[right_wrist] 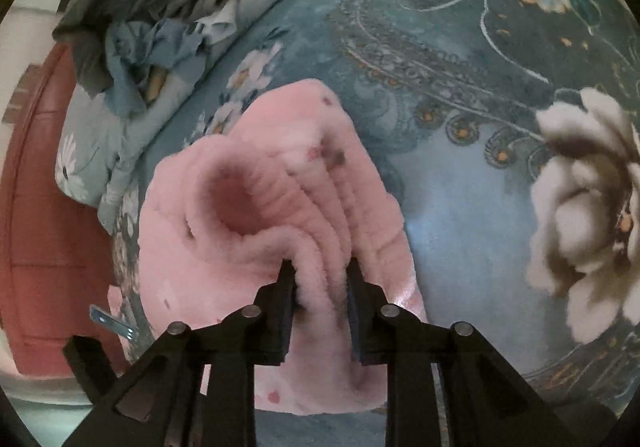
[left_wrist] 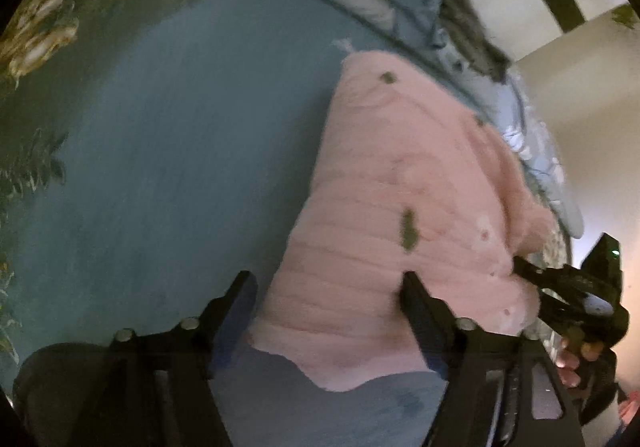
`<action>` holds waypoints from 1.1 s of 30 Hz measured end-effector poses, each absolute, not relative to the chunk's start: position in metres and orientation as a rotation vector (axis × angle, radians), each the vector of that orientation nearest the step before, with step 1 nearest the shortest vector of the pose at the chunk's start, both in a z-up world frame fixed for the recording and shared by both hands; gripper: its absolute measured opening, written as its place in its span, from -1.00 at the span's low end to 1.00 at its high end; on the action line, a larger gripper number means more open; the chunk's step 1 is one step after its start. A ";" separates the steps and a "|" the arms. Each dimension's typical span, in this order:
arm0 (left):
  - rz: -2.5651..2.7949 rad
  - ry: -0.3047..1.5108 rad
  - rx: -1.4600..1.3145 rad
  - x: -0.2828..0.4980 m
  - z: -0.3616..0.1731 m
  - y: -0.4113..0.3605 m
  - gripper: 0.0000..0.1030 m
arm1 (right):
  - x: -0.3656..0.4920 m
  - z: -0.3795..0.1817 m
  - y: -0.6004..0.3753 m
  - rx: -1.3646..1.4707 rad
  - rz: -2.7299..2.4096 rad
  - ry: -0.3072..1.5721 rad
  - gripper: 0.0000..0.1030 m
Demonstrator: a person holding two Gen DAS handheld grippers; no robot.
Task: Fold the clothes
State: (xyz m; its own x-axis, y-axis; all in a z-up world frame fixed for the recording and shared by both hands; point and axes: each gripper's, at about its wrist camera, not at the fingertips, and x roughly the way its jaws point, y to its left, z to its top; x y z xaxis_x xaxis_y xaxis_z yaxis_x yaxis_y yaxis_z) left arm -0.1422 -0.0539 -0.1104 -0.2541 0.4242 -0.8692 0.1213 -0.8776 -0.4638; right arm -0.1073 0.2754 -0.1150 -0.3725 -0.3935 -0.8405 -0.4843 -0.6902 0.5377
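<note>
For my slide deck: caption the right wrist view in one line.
Right gripper pinches a fold of the fluffy pink garment on the blue floral bedspread.

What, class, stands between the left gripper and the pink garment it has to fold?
Nothing visible. The left gripper is open right over the pink garment's near edge; the right gripper already pinches a fold.

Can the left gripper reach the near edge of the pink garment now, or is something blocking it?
Probably yes. The left gripper is open, and the pink garment lies right under its fingers on the blue bedspread with nothing over that edge. The right gripper grips a different fold, off to the side.
</note>
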 end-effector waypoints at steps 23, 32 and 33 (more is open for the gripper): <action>2.284 -0.430 -1.536 -0.149 -0.047 -0.012 0.51 | -0.155 -0.035 0.199 -1.801 2.726 0.441 -0.11; 2.237 -0.453 -1.667 -0.138 -0.086 -0.021 0.51 | -0.175 -0.071 0.244 -1.824 2.592 0.592 -0.11; 2.239 -0.428 -1.671 -0.137 -0.089 -0.019 0.51 | -0.177 -0.075 0.244 -1.830 2.579 0.618 -0.11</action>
State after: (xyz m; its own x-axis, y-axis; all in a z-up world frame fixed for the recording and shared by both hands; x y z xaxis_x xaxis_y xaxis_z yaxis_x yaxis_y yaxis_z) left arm -0.1366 -0.0195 -0.0886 -0.2686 0.4203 -0.8667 -0.0711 -0.9060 -0.4173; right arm -0.1770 0.2443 -0.0755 -0.3527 -0.2814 -0.8924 -0.1536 -0.9233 0.3519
